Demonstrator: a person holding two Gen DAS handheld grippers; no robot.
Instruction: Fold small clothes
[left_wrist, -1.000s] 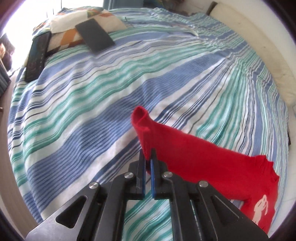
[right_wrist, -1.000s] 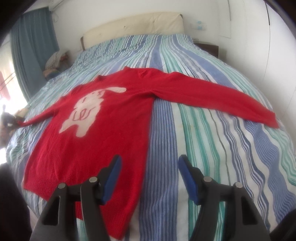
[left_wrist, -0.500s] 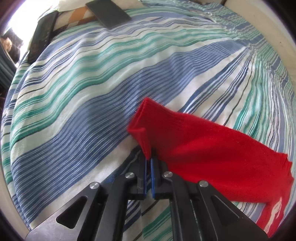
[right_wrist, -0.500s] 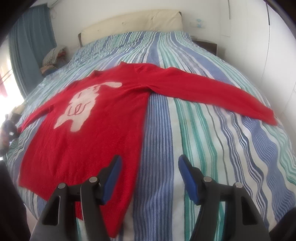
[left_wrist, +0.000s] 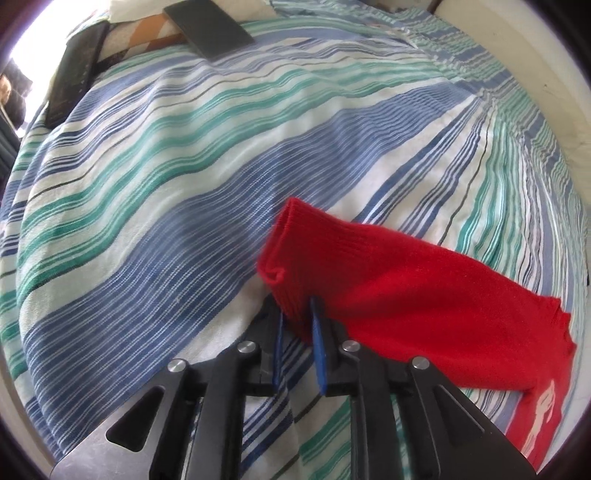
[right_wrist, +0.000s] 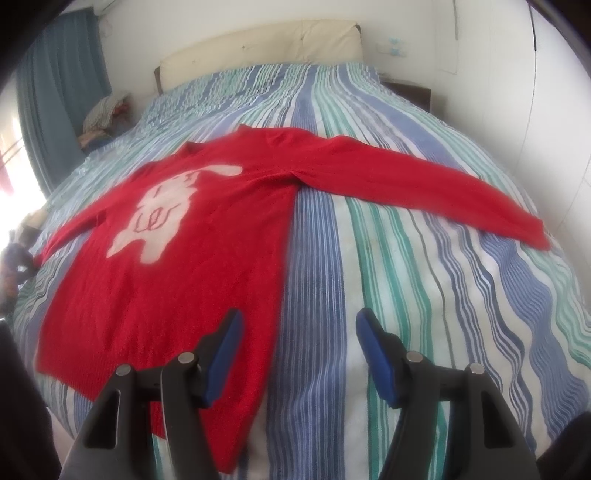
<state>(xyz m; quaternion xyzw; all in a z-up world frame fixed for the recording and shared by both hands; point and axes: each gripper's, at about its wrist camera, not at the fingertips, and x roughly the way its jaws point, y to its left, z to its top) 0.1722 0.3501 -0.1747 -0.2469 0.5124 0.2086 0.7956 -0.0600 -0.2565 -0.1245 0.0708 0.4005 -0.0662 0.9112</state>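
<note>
Left fingers (left_wrist: 297, 314): opening, sleeve cuff (left_wrist: 291, 251) between them
Right fingers (right_wrist: 297, 334): apart, empty, over sweater's hem edge
Sweater (right_wrist: 192, 236): red, flat on bed (right_wrist: 424, 266)

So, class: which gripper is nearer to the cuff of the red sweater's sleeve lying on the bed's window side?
Left. The left gripper is opening with that cuff between its fingers. The right gripper hangs open over the sweater's hem, far from it.

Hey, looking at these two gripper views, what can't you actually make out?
- Left wrist view: red sweater body, cut off by the frame edge.
- Right wrist view: left gripper at the far sleeve cuff, blurred, tiny.
- Right wrist view: sweater hem, hidden behind the right gripper.
</note>
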